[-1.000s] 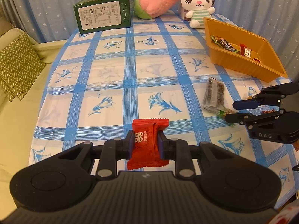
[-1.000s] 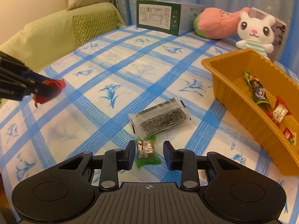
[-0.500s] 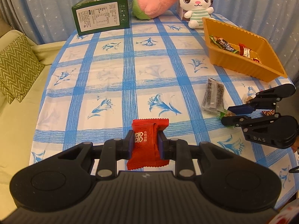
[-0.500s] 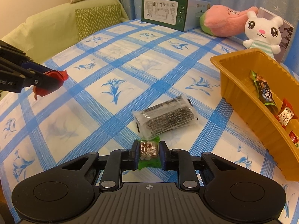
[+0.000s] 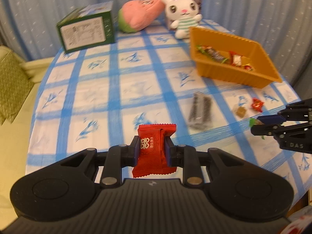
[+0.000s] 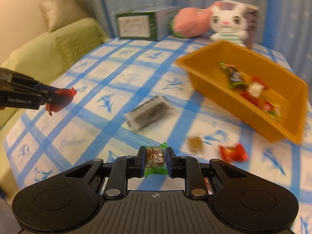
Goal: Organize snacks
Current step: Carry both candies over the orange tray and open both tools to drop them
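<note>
Left gripper (image 5: 152, 152): pressed onto a red foil snack packet with white characters (image 5: 154, 150), held clear above the desk (image 5: 97, 89) with its blue-and-white checked cloth.

Right gripper (image 6: 155, 160): pinched on a small green-wrapped candy with a brown centre (image 6: 155, 159), likewise held off the cloth.

Ahead and to the right of both grippers: an orange ribbed plastic tray (image 6: 204, 74), several wrapped snacks seen inside.

Between right gripper and tray, on the cloth: a clear packet of dark contents (image 6: 149, 115), a small brown candy (image 6: 196, 143), a red twisted-foil candy (image 6: 233, 153).

Beyond, at the far edge: a green cardboard box (image 5: 85, 30), a pink plush toy (image 5: 140, 17), a white plush rabbit (image 5: 183, 18).
</note>
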Action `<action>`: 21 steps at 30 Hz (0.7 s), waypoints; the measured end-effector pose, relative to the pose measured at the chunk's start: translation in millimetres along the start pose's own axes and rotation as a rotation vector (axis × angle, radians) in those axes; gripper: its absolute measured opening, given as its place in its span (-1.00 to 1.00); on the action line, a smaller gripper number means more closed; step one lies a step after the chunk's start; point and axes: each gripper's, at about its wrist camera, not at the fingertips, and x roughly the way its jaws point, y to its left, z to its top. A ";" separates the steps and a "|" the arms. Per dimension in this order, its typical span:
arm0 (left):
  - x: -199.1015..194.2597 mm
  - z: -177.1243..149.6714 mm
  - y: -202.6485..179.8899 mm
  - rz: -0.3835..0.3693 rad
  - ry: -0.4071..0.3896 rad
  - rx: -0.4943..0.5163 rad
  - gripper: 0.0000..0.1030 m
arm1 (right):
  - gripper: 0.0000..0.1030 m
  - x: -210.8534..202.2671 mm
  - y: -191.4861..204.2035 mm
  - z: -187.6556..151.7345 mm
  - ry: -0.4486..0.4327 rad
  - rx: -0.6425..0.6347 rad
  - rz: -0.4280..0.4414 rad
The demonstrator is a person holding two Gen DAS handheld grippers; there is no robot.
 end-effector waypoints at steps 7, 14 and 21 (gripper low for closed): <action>-4.9 26.4 -29.4 -0.067 -0.059 0.082 -0.53 | -0.58 -51.1 -29.2 -5.0 -0.073 0.112 -0.087; -3.4 57.9 -57.3 -0.120 -0.113 0.145 -0.53 | -0.58 -88.6 -56.2 2.1 -0.147 0.182 -0.167; 3.8 96.3 -85.1 -0.155 -0.158 0.198 -0.53 | -0.58 -104.9 -80.9 23.1 -0.216 0.223 -0.195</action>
